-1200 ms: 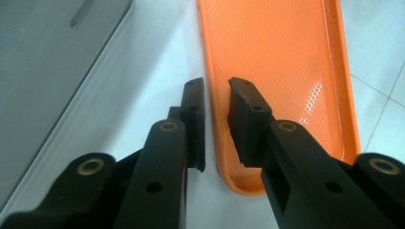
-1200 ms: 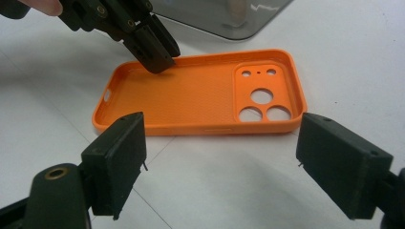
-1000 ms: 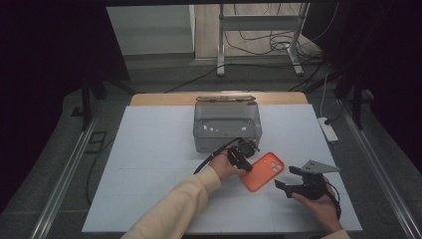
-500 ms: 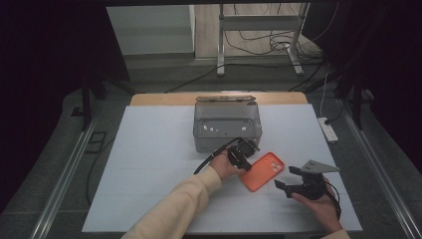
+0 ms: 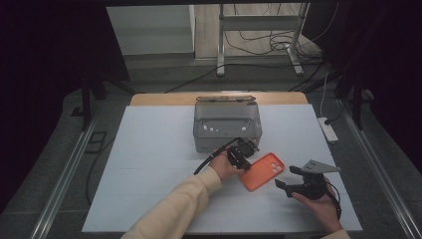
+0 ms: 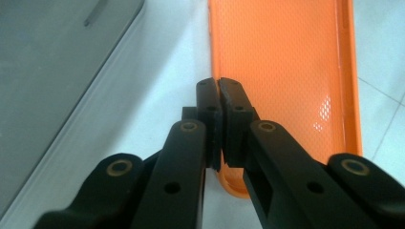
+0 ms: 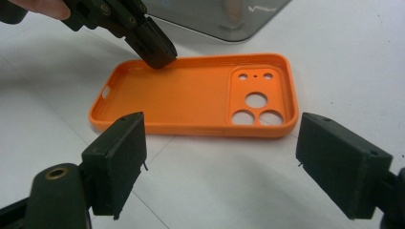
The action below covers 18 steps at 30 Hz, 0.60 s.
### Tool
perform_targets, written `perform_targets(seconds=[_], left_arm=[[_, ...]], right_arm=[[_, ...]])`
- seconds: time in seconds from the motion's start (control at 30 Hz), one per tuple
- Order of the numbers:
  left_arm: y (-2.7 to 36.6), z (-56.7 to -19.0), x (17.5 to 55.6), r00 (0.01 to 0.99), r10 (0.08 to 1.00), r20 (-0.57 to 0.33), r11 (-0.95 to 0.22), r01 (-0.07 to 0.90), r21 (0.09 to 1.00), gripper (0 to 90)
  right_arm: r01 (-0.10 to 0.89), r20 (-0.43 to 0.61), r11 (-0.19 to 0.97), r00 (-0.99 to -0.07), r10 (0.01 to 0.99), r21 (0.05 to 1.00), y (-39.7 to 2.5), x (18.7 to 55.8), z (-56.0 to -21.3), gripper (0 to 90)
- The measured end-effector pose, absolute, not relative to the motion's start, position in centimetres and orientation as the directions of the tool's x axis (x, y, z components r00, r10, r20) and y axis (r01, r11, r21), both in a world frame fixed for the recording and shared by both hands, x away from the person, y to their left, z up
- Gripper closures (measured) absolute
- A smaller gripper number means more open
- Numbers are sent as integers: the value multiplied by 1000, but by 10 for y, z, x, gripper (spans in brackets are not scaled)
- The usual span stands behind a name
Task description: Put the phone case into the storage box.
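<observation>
An orange phone case (image 5: 262, 171) lies open side up on the white table, in front of a grey see-through box (image 5: 226, 127). My left gripper (image 5: 246, 163) is shut on the case's long rim, which faces the box; in the left gripper view the jaws (image 6: 219, 88) pinch that rim of the case (image 6: 286, 62). My right gripper (image 5: 284, 177) rests open to the right of the case. In the right gripper view its pads (image 7: 122, 152) stand wide apart in front of the case (image 7: 191, 95), apart from it, with the left gripper (image 7: 160, 55) at the far rim.
The box (image 7: 224, 14) stands just behind the case, close to the left gripper. A white power strip (image 5: 328, 129) lies at the table's right edge. Bare white tabletop (image 5: 149, 164) spreads to the left.
</observation>
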<state>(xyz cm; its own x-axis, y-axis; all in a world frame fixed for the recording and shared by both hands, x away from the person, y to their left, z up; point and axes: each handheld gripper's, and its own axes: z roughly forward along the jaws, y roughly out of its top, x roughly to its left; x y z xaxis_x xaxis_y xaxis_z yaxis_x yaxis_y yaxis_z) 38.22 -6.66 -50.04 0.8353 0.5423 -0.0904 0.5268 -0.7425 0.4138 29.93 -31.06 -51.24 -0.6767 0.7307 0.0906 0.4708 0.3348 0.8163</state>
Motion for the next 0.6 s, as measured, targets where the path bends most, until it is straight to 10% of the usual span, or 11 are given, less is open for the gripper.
perform_targets(seconds=[0.6], left_arm=[[-62,-491,381,833,545,-95,-717,521,464,885]], right_arm=[[465,89,328,-675,733,822,-311,299,-511,176]])
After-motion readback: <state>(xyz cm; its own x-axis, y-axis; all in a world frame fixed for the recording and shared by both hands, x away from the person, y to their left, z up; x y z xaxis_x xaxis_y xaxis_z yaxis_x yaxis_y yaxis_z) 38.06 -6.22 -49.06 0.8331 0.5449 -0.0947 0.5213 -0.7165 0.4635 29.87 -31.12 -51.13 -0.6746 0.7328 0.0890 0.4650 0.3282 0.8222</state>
